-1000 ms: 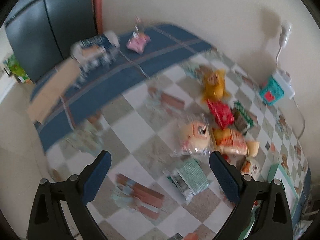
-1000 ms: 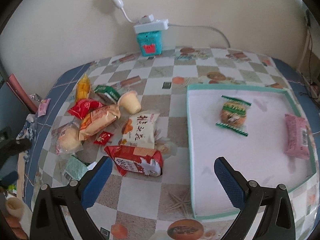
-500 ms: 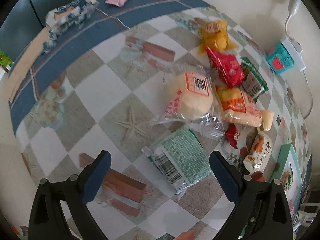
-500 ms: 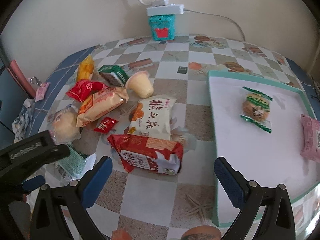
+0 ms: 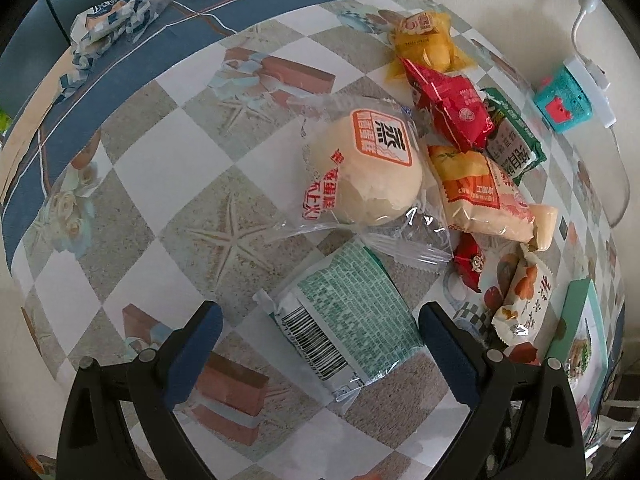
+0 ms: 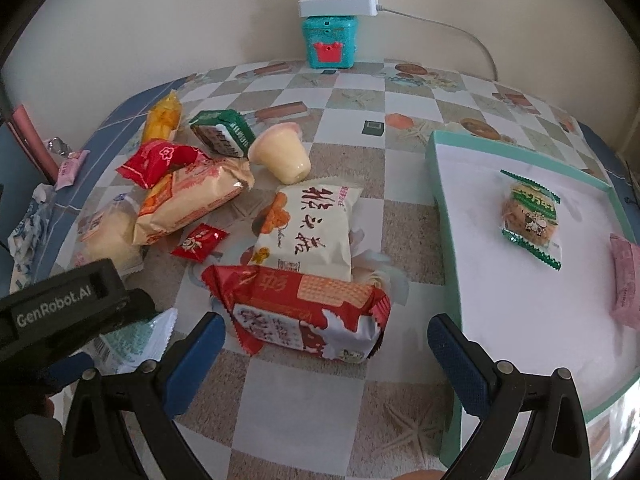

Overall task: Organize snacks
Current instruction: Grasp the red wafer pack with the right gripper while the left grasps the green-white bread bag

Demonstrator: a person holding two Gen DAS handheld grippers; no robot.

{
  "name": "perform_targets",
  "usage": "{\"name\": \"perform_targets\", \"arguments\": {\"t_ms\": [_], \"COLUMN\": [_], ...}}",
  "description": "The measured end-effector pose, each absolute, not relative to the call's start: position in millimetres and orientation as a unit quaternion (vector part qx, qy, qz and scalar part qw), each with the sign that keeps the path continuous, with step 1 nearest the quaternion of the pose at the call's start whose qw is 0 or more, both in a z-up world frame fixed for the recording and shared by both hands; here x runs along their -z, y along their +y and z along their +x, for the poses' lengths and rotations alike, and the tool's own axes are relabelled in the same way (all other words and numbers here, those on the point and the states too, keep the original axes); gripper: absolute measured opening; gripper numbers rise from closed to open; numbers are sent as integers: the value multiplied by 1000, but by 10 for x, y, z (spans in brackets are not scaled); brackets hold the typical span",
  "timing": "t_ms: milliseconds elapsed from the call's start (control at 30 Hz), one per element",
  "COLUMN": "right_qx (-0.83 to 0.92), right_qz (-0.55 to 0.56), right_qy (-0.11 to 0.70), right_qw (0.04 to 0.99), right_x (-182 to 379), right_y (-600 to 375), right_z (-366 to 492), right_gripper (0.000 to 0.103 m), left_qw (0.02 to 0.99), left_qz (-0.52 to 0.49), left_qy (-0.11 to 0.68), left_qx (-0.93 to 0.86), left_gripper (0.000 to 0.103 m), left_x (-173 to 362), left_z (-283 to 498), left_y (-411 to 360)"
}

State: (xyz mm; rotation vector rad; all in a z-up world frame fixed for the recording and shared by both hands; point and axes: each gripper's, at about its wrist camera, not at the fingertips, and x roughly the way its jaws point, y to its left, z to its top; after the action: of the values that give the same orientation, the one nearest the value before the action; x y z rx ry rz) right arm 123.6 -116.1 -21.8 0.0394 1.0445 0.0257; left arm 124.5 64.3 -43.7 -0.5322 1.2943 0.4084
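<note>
on the checkered tablecloth (image 5: 132, 168) lay a loose heap of snacks, and the left gripper (image 5: 320, 336) hung low over its near edge with its jaws spread wide, holding nothing. between its blue pads (image 5: 448, 354) sat a green packet (image 5: 348, 320), barcode end toward the camera, lying flat and not touched by either pad. just beyond it rested a clear-wrapped bun (image 5: 368, 168), its wrapper overlapping the green packet's far corner. an orange bag (image 5: 476, 196) lay against the bun's right side, with a red pouch (image 5: 448, 108) and a yellow pouch (image 5: 428, 40) farther back.

the right gripper (image 6: 324, 348) was also parted and empty, hovering above a red wafer bag (image 6: 304, 312) that lay between its fingers (image 6: 460, 364) without contact. a white rice-cracker bag (image 6: 308, 232) leaned on the wafer bag's far side, and a pudding cup (image 6: 280, 152) lay tipped over behind it. to the right stood a teal-rimmed tray (image 6: 444, 216), holding a green-edged cookie (image 6: 530, 216) near its middle and a pink packet (image 6: 626, 280) at its right edge. a teal box (image 6: 328, 42) stood against the wall with a white power strip (image 6: 338, 6) on top.
</note>
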Motion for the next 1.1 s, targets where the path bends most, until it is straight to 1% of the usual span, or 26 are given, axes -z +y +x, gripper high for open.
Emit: {"name": "perform_targets", "arguments": {"t_ms": [100,200,300,333,367,433,500,767,1100], "right_qx": [-12,-17,-21,-24,-26,-27,-28,-35,-34], "right_qz": [18,20,20,21,21,19,20,26,41], "right_qy": [495,495,493,492,491,489,489,489,475], "right_qw": [869,869,869,870,871,872,871,871,878], "right_x": [225,232,233,226,219,211,214,160,-43], "right_y": [-1153,-1136,-1122,-1118,-1115,-1104,-1106,-1137,-1227], "right_z": [1252,1266,1265,1262,1257,1252,1249,1231,1167], "right_gripper": [100,91,82,78,75,75,74,74,74], "left_qw": [748,750,752,753,754,756,758,760,765], "left_qz": [-239,-241,-241,-240,-239,-236,-236,-245,-258], "left_qy": [590,588,586,585,585,584,582,577,567], "left_qx": [-186,-184,-180,-180,-178,-179,-175,-172,-165], "left_gripper": [99,99,94,91,86,78,75,74,74], "left_x": [454,471,453,447,437,401,384,333,100], "left_z": [1254,1315,1366,1374,1380,1378,1405,1428,1225], "left_y": [600,564,518,507,495,472,443,484,564]}}
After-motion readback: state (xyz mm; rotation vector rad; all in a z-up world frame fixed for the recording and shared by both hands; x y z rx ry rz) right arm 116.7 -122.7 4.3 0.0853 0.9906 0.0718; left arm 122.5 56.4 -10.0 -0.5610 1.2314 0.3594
